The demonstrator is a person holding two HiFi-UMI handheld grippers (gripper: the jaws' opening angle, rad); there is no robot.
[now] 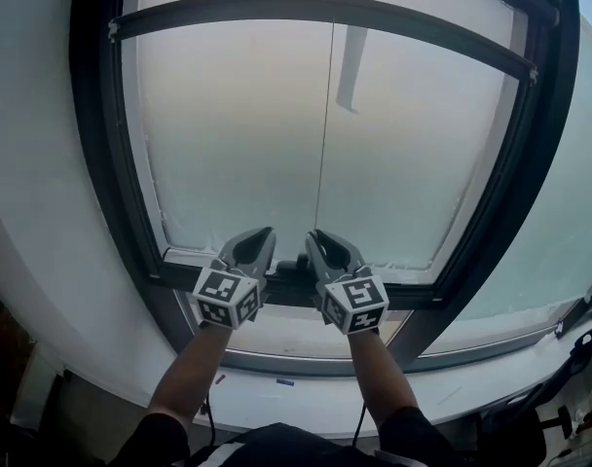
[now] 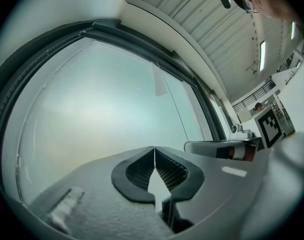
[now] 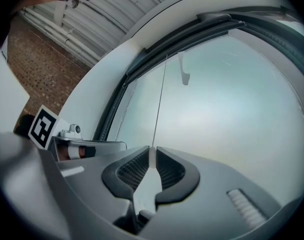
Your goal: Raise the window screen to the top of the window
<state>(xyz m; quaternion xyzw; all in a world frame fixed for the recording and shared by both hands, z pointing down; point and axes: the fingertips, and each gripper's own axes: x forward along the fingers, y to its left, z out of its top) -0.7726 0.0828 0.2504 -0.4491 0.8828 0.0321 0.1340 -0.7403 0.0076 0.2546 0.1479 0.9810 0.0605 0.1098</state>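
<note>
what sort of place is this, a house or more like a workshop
Likely a workshop or industrial hall, not a home: a ribbed ceiling with strip lights, a bare brick wall, and a large dark-framed window.

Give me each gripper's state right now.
Left gripper: closed, holding nothing.
Right gripper: nearly closed where the cord meets its tips; grip cannot be told.

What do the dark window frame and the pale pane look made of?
Dark window frame: probably matt painted metal, judging by slim, straight, sharp-edged profiles. Pale pane: frosted glass or fine mesh, unclear which; light comes through evenly, nothing visible beyond.
</note>
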